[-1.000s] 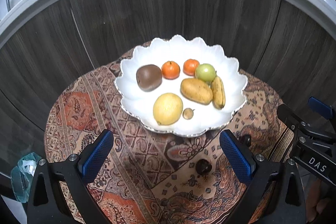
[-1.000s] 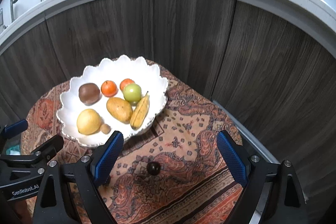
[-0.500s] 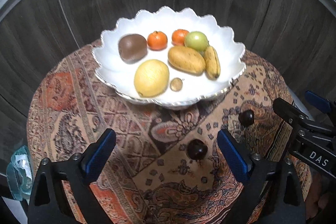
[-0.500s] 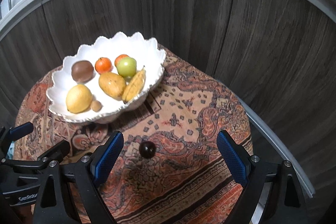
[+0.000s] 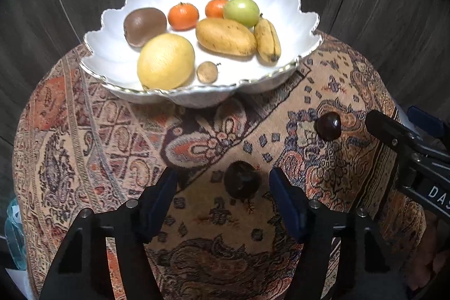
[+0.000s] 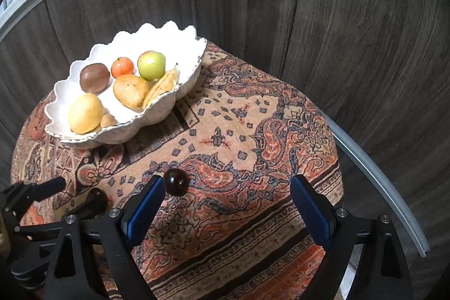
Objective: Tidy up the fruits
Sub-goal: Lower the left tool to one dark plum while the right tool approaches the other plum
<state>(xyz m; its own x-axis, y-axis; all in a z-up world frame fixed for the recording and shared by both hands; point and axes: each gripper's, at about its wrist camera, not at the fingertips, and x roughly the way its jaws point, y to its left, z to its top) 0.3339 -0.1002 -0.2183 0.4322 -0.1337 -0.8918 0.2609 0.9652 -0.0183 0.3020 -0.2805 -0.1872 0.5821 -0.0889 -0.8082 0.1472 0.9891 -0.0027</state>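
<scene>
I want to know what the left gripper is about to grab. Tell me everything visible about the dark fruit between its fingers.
The dark fruit is small, round, nearly black and dull, with a puckered top. It sits on the patterned cloth, outside the white bowl. The left gripper has just been closing around it; its blue pads flank it with gaps on both sides, not yet touching. A second, glossier dark fruit lies apart, to its right.

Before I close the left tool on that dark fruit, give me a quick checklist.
1. Dark round fruit between the blue pads of the left tool: ok; its jaws have just been closing.
2. Pads touching it: not ok, gaps both sides.
3. Second dark glossy fruit clear of the left tool: ok.
4. Right tool open, empty: ok.
5. Space in the white scalloped bowl: ok.
</scene>
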